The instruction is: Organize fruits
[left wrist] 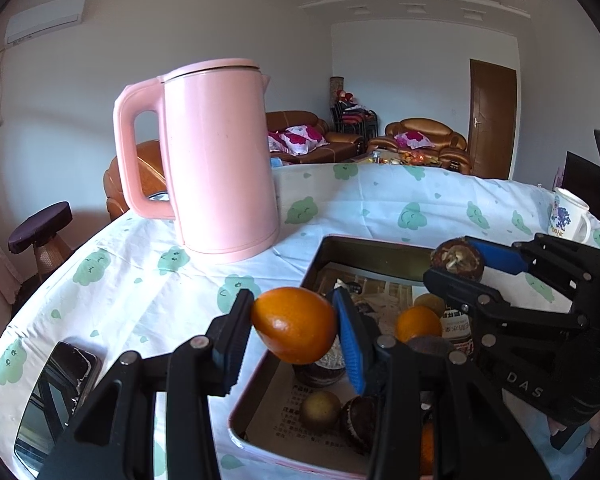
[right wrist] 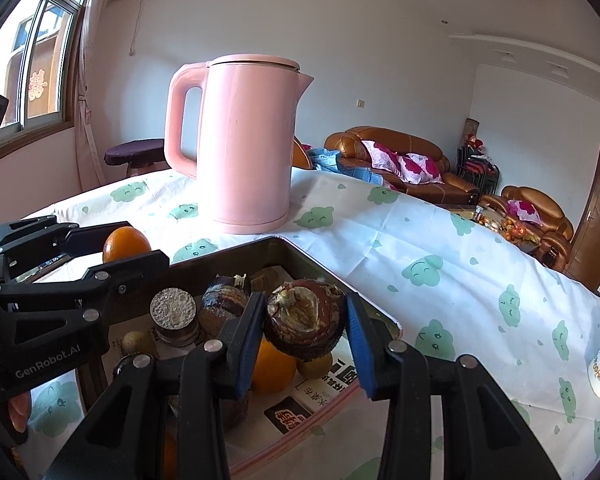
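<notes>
My left gripper (left wrist: 294, 330) is shut on an orange (left wrist: 294, 330), held above the near left corner of a metal tray (left wrist: 332, 246). My right gripper (right wrist: 305, 326) is shut on a dark brown mangosteen (right wrist: 305, 326) over the same tray (right wrist: 300, 254). Each gripper shows in the other's view: the right one (left wrist: 458, 262) with its mangosteen (left wrist: 456, 258), the left one (right wrist: 124, 246) with its orange (right wrist: 125, 243). Inside the tray lie another orange (left wrist: 417, 322), small yellow-green fruits (left wrist: 320, 410) and more dark mangosteens (right wrist: 223, 302) on printed paper.
A tall pink kettle (left wrist: 216, 160) stands just beyond the tray on the cloud-print tablecloth (left wrist: 380, 200). A phone (left wrist: 56, 396) lies at the near left, a white mug (left wrist: 568, 216) at the right edge. Sofas and a door fill the room behind.
</notes>
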A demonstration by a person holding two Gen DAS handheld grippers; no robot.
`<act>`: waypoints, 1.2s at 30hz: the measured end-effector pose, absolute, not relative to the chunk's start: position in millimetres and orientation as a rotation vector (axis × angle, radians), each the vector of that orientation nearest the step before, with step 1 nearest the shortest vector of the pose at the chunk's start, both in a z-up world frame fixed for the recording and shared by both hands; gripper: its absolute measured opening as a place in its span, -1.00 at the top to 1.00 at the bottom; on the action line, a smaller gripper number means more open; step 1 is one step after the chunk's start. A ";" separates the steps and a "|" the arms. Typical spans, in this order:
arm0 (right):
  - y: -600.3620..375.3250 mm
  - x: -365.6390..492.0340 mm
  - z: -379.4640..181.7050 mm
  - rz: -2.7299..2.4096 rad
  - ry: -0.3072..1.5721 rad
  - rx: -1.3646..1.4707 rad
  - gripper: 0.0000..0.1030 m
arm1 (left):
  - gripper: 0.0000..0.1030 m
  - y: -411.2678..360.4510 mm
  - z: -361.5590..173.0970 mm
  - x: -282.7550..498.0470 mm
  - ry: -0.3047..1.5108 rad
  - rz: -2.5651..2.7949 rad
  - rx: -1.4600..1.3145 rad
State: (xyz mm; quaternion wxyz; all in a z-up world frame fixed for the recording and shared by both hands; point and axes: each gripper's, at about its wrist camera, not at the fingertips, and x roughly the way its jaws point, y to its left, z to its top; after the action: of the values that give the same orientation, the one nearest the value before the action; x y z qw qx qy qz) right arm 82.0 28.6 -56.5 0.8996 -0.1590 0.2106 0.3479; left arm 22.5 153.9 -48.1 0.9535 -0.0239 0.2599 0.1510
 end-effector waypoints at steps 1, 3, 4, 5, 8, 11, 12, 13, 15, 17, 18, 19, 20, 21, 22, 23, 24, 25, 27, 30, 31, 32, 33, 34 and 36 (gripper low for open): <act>28.8 82.3 -56.9 0.721 0.440 -0.330 0.18 | 0.17 153.3 -48.8 23.2 0.532 0.306 -0.046; 29.8 82.5 -57.4 0.723 0.446 -0.331 0.18 | 0.17 152.3 -49.5 23.8 0.537 0.305 -0.042; 30.3 82.6 -57.7 0.725 0.449 -0.333 0.18 | 0.17 152.3 -49.4 23.8 0.538 0.305 -0.040; 30.8 82.6 -58.0 0.726 0.453 -0.335 0.18 | 0.17 152.1 -49.5 24.0 0.538 0.305 -0.040; 32.3 83.8 -59.8 0.730 0.476 -0.341 0.18 | 0.17 151.9 -50.8 24.7 0.549 0.300 -0.040; 34.2 84.2 -61.5 0.738 0.496 -0.348 0.18 | 0.17 152.6 -51.7 25.5 0.559 0.295 -0.043; 34.7 84.2 -62.2 0.741 0.500 -0.352 0.18 | 0.17 152.8 -52.0 25.6 0.561 0.294 -0.044; 35.8 84.1 -62.9 0.744 0.505 -0.357 0.18 | 0.17 152.9 -52.3 25.8 0.563 0.293 -0.044; 37.4 83.8 -64.2 0.750 0.516 -0.365 0.18 | 0.17 153.2 -53.1 26.4 0.568 0.292 -0.045; 38.3 83.1 -65.5 0.757 0.523 -0.370 0.18 | 0.16 153.4 -53.1 26.1 0.567 0.295 -0.044; 38.4 83.0 -66.0 0.758 0.525 -0.371 0.18 | 0.16 153.0 -52.7 25.6 0.563 0.302 -0.041; 38.6 83.0 -66.2 0.759 0.527 -0.372 0.18 | 0.15 152.8 -52.8 25.5 0.562 0.302 -0.039; 38.7 82.8 -66.2 0.759 0.528 -0.372 0.18 | 0.15 152.3 -52.9 25.5 0.563 0.300 -0.037; 38.8 82.8 -66.2 0.760 0.529 -0.371 0.18 | 0.14 152.0 -52.9 25.3 0.563 0.301 -0.035; 39.0 82.8 -66.5 0.763 0.532 -0.371 0.17 | 0.13 151.6 -52.7 24.9 0.561 0.301 -0.035; 39.2 82.6 -66.6 0.768 0.534 -0.371 0.14 | 0.03 151.5 -52.3 23.8 0.557 0.302 -0.035; 38.9 81.3 -66.4 0.772 0.530 -0.371 0.03 | -0.06 151.6 -51.5 22.1 0.550 0.307 -0.037; 38.6 80.2 -65.9 0.764 0.523 -0.371 -0.03 | -0.13 151.9 -50.5 20.2 0.542 0.319 -0.038; 35.0 79.7 -64.1 0.747 0.513 -0.358 -0.28 | -0.20 153.5 -46.9 15.6 0.525 0.318 -0.047; 30.2 77.5 -61.4 0.750 0.495 -0.337 -0.33 | -0.40 152.2 -40.5 9.0 0.497 0.323 -0.045; 29.3 76.8 -61.1 0.748 0.493 -0.336 -0.33 | -0.43 151.0 -38.6 7.5 0.488 0.325 -0.041; 28.8 76.1 -60.9 0.747 0.491 -0.335 -0.33 | -0.44 149.8 -36.8 6.2 0.482 0.320 -0.038; 28.0 75.2 -60.5 0.744 0.487 -0.332 -0.33 | -0.44 148.8 -35.1 5.2 0.477 0.319 -0.037; 26.7 74.3 -59.8 0.740 0.482 -0.330 -0.33 | -0.44 148.0 -33.5 4.0 0.471 0.319 -0.037; 23.4 72.8 -58.7 0.732 0.474 -0.321 -0.33 | -0.48 146.9 -30.9 1.9 0.461 0.319 -0.037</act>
State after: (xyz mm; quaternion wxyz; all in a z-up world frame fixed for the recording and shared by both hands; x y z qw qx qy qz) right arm 72.8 23.4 -58.7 0.8940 -0.1549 0.2285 0.3529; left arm 1.9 146.9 -30.9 0.9608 -0.0184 0.2272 0.1576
